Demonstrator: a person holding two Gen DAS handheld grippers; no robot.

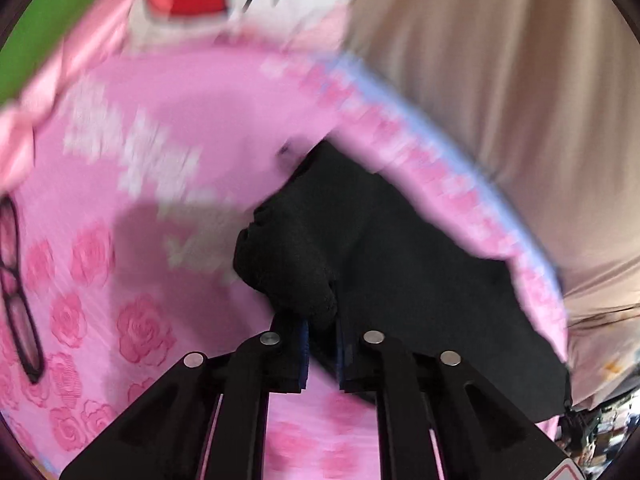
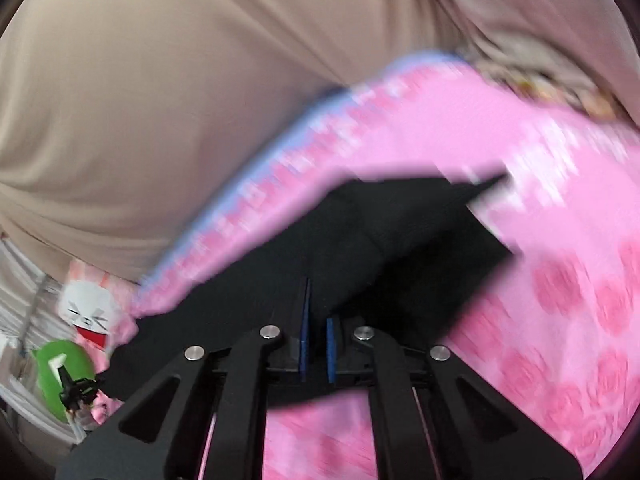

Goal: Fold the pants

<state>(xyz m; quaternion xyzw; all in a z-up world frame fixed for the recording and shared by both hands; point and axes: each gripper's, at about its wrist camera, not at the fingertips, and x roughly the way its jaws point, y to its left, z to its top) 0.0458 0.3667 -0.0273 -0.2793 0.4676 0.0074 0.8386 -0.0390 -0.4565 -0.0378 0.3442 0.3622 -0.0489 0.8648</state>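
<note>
Fingers of the left gripper (image 1: 322, 350) stand a narrow gap apart with a bunched fold of the black pants (image 1: 380, 248) poking down between the blue pads; whether the pads press on the cloth is not clear through the blur. In the right view the right gripper (image 2: 318, 350) also shows a slim gap, its blue pads lying over the same pants (image 2: 380, 248), and again I cannot tell whether cloth is pinched. One pair of pants, then — a dark, rumpled sheet spreading from each claw toward twelve and two o'clock. It lies on one pink rose-printed bedsheet (image 1: 132, 216) with a pale blue edge. At ten o'clock in the left view sits one pair of dark-framed glasses (image 1: 18, 292). Beyond the sheet's edge, beige cloth (image 2: 168, 92) fills the upper frame. A cartoon rabbit print (image 2: 90, 312) shows at eight o'clock in the right view.
</note>
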